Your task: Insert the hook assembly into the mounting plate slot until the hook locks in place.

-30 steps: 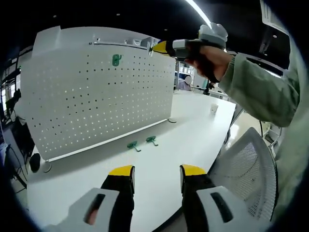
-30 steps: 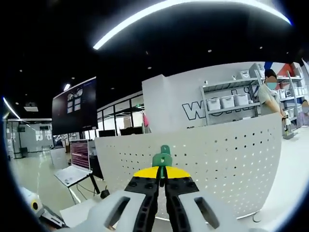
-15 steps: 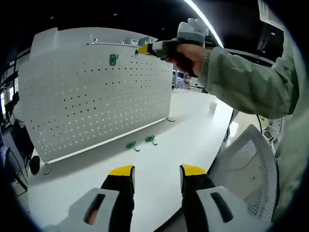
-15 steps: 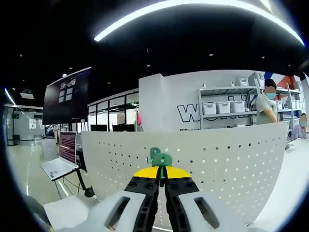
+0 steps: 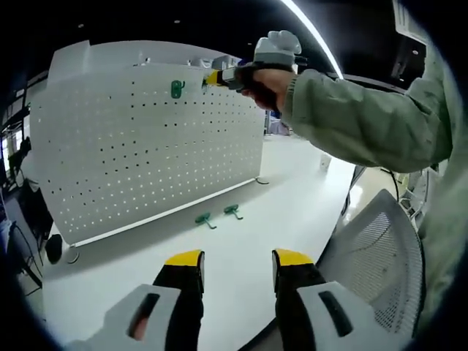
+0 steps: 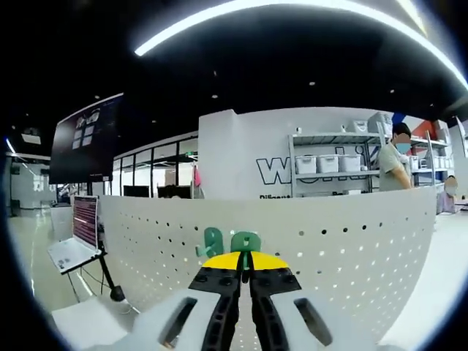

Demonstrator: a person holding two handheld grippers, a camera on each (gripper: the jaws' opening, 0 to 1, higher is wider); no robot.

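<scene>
Hooks (image 5: 219, 214) loose below pegboard (image 5: 146, 139), perhaps two

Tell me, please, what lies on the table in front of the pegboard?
Two loose green hooks lie on the white table before the pegboard. The left gripper covers some nearer tabletop.

one hook (image 5: 176, 89) hangs high on the pegboard (image 5: 131, 146), two loose hooks (image 5: 218, 215) lie on the table (image 5: 241, 248) before it.

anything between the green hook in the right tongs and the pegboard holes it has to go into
Nothing visible. The right tongs hold a small green plastic hook close in front of the white perforated pegboard, near its top edge. Another green hook already hangs just beside it, not in the path.
</scene>
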